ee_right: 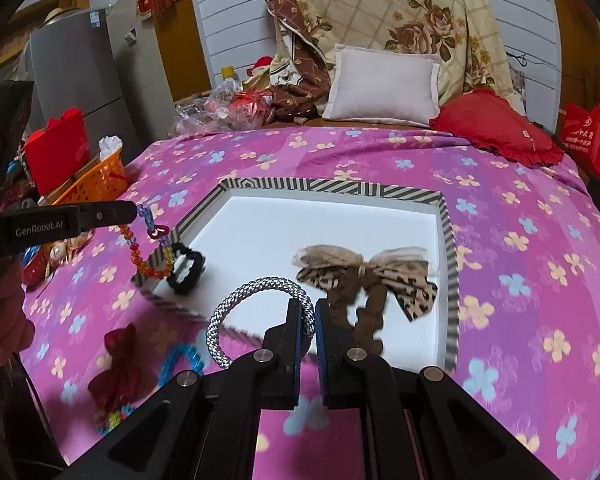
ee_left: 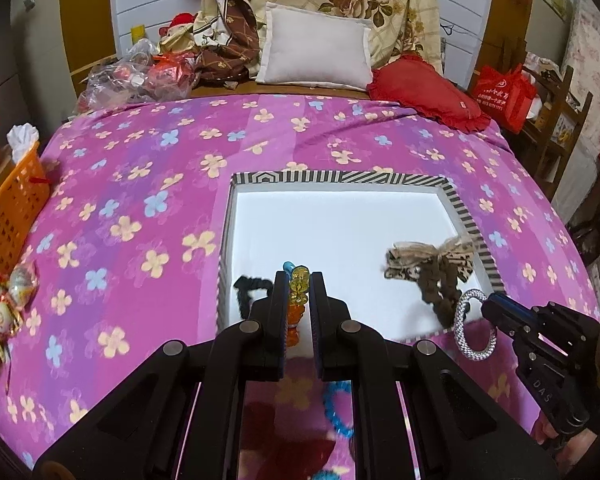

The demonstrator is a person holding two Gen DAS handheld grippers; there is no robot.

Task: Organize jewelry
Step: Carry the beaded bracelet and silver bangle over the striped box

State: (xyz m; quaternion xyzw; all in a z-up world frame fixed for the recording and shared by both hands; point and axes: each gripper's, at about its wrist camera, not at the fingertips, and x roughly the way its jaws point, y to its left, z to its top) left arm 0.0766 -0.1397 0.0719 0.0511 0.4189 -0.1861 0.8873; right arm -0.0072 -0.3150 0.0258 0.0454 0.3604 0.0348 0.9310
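Right wrist only: red bow (ee_right: pixel 118 364).

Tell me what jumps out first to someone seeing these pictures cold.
The white tray with a striped rim on the pink flowered bedspread dominates, a leopard-print bow scrunchie inside it. The right hand-held gripper pinches a silver braided bracelet near the tray's front edge; the left hand-held gripper dangles a multicoloured bead bracelet.

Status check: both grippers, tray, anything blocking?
Left gripper shut on beaded bracelet, right gripper shut on silver bangle. Striped tray holds black scrunchie, leopard bow. Nothing blocking the tray.
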